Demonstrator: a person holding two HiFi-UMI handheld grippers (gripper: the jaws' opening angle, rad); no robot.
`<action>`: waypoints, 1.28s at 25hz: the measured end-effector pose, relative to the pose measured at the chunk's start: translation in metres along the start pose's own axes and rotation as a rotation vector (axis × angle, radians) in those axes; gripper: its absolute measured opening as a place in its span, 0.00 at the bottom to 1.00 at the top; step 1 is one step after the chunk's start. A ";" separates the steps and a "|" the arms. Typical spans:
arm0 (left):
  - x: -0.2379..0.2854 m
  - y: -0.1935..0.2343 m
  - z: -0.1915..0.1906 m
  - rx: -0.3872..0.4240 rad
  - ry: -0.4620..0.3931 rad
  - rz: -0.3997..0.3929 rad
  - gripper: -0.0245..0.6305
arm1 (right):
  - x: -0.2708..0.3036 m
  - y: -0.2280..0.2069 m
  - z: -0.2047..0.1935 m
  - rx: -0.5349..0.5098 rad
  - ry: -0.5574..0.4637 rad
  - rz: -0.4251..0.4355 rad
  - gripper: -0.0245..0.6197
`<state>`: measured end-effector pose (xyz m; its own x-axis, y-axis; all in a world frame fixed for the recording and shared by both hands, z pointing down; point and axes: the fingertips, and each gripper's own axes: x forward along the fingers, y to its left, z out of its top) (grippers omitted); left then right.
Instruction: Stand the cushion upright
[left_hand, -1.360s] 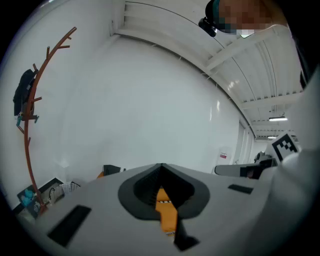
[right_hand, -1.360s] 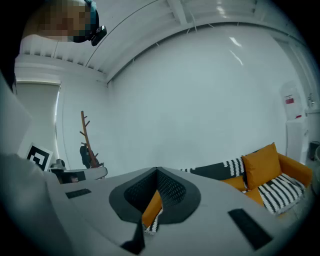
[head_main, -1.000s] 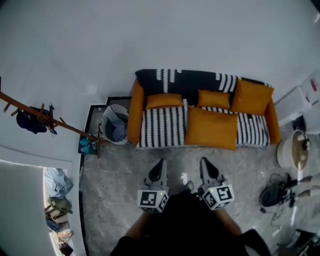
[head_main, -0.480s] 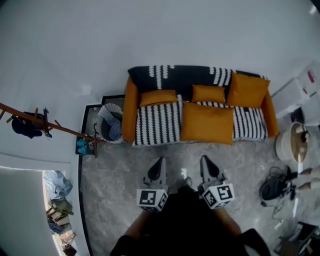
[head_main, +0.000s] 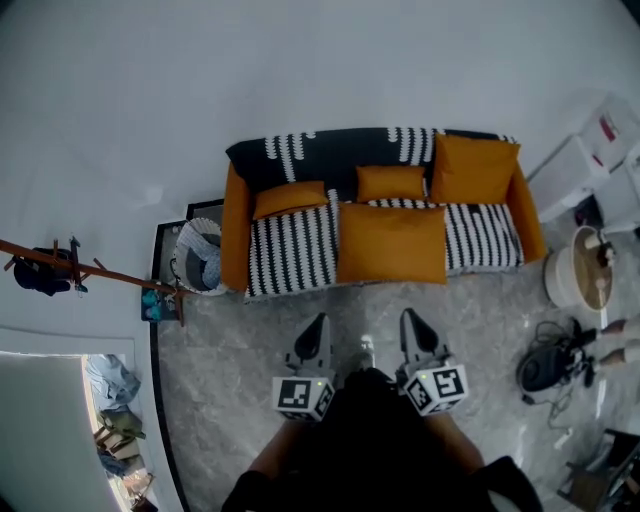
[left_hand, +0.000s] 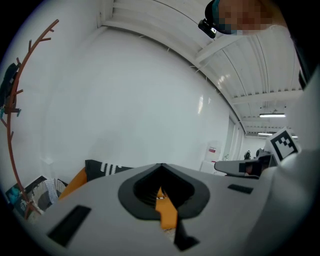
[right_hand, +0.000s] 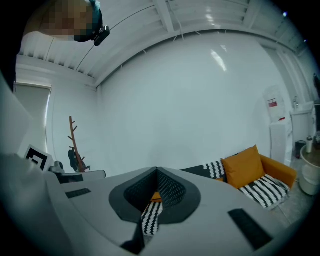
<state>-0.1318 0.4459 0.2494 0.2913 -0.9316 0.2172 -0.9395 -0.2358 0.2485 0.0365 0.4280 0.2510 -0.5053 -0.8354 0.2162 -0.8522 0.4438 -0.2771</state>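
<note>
Both tongs are out over the floor (head_main: 240, 350), well short of the sofa (head_main: 236, 215). The left gripper (head_main: 318, 328) has its jaws pressed together on nothing, and the right gripper (head_main: 411, 324) beside it is just the same. The cushion (head_main: 392, 243), big and orange, lies flat on the striped seat at mid-sofa, just in front of two small cushions (head_main: 390, 183) leaning on the back, and a second big cushion (head_main: 475, 170) stands upright at the right end.

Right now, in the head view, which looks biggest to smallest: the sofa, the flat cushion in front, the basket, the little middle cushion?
1. sofa
2. flat cushion
3. basket and little cushion: these look about alike from up here, so I won't rank them.
</note>
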 end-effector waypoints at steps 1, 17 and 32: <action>0.004 -0.008 -0.003 -0.001 0.003 -0.005 0.03 | -0.002 -0.009 0.000 0.001 0.000 -0.006 0.03; 0.077 -0.055 -0.019 -0.005 0.059 -0.074 0.03 | -0.004 -0.095 -0.001 0.038 0.004 -0.101 0.03; 0.210 -0.005 0.008 -0.024 0.110 -0.152 0.03 | 0.111 -0.141 0.029 0.032 0.053 -0.189 0.03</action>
<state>-0.0670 0.2496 0.2862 0.4486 -0.8497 0.2771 -0.8791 -0.3635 0.3083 0.1044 0.2631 0.2868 -0.3436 -0.8845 0.3156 -0.9284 0.2693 -0.2560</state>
